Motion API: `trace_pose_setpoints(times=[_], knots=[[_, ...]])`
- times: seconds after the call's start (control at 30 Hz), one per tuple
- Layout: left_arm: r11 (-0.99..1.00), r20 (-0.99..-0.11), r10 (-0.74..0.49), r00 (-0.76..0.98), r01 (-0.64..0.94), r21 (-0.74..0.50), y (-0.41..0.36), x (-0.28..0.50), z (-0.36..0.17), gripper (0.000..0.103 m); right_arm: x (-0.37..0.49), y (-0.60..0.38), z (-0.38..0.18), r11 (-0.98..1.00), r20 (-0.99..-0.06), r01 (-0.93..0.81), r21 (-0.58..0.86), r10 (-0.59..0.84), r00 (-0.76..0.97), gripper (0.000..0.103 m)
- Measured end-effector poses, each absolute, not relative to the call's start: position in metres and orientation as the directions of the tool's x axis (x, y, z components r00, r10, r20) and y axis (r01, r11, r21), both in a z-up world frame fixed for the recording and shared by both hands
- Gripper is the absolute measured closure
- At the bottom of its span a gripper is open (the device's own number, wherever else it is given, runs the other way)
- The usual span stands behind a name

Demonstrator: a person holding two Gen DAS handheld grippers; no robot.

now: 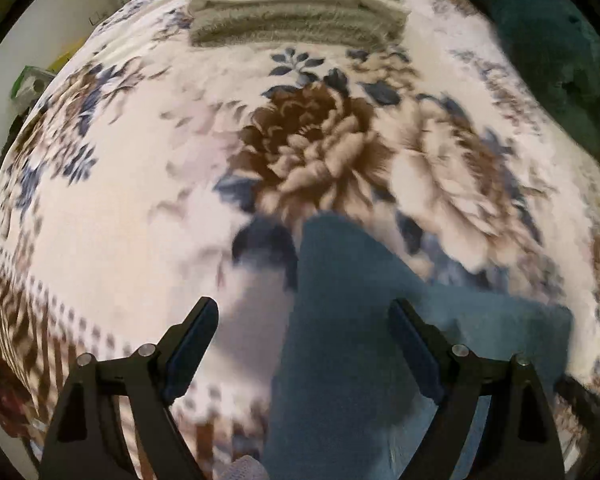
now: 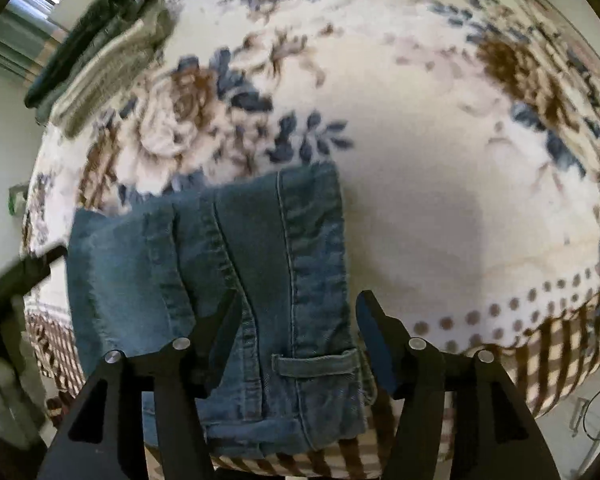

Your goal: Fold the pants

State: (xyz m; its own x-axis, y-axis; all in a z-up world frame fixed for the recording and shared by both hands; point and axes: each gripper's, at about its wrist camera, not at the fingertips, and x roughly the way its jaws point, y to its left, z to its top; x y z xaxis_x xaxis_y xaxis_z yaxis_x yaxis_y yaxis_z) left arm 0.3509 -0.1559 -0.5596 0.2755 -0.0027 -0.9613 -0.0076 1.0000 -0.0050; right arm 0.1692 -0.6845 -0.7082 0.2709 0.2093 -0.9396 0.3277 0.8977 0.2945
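Observation:
Blue denim pants (image 2: 236, 264) lie folded in a compact stack near the front edge of a floral blanket (image 2: 440, 184); a belt loop and seams show. My right gripper (image 2: 298, 312) is open above the stack's right part, fingers apart, holding nothing. In the left wrist view the pants (image 1: 364, 340) appear as a blurred blue shape low in the middle. My left gripper (image 1: 302, 312) is open above their left edge, holding nothing.
Folded beige and grey towels (image 1: 296, 12) lie at the far edge of the blanket (image 1: 120, 200). A dark green fabric heap (image 1: 552, 60) sits at the far right. The towels also show in the right wrist view (image 2: 108, 60). The bed's front edge is close below.

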Motion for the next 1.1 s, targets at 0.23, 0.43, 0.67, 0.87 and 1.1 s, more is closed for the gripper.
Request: trace_pose_setpoints(times=[0.23, 0.43, 0.67, 0.87, 1.1], knots=[[0.995, -0.987, -0.088, 0.134, -0.032, -0.093, -0.127, 0.39, -0.62, 0.002, 0.168, -0.699, -0.757, 0.877, -0.967, 0.413, 0.244, 0.191, 0.166, 0.03], [0.993, -0.969, -0.11, 0.223, -0.027, -0.118, -0.113, 0.338, -0.558, 0.003, 0.126, -0.719, -0.716, 0.764, -0.934, 0.539, 0.356, 0.269, 0.236, 0.03], [0.987, -0.978, -0.143, 0.15, -0.057, -0.153, -0.109, 0.246, -0.57, 0.003, 0.036, -0.7, -0.749, 0.336, -0.739, 0.732, 0.593, 0.587, 0.33, 0.03], [0.967, -0.976, -0.212, 0.056, -0.129, -0.218, -0.097, 0.231, -0.617, 0.0, 0.039, -0.672, -0.776, 0.337, -0.773, 0.743, 0.578, 0.517, 0.368, 0.079], [0.945, -0.942, -0.315, 0.114, -0.053, -0.323, -0.109, 0.244, -0.604, 0.001, 0.029, -0.669, -0.782, 0.257, -0.653, 0.661, 0.705, 0.601, 0.461, 0.05]])
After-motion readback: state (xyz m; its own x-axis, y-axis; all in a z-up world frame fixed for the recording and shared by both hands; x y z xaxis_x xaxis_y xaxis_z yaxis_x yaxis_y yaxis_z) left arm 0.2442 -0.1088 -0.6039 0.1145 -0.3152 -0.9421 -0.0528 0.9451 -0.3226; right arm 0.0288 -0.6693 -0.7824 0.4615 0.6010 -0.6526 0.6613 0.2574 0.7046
